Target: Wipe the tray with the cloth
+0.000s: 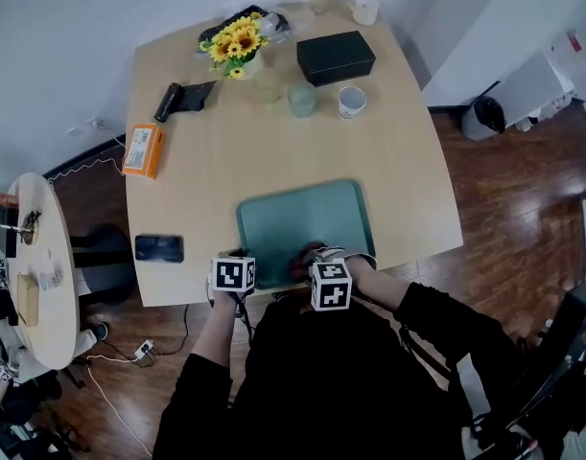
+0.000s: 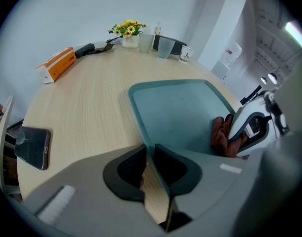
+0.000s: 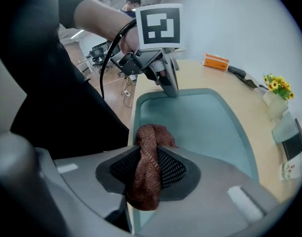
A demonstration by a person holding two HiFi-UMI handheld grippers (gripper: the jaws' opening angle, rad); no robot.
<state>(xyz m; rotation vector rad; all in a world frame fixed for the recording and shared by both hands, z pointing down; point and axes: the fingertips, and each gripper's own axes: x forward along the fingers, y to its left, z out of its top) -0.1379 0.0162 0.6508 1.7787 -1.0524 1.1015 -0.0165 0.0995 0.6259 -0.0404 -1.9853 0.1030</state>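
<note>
Phone (image 1: 159,248) lies just left of the tray (image 1: 307,220).

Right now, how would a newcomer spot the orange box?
Take the light wooden table and follow its left edge in the head view. Between the black phone near the person and a black object farther off lies the orange box, the only orange thing there.

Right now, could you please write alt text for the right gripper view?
The right gripper clamps a brown cloth in its jaws above a teal tray's near end; beyond, the left gripper pinches the tray's rim.
</note>
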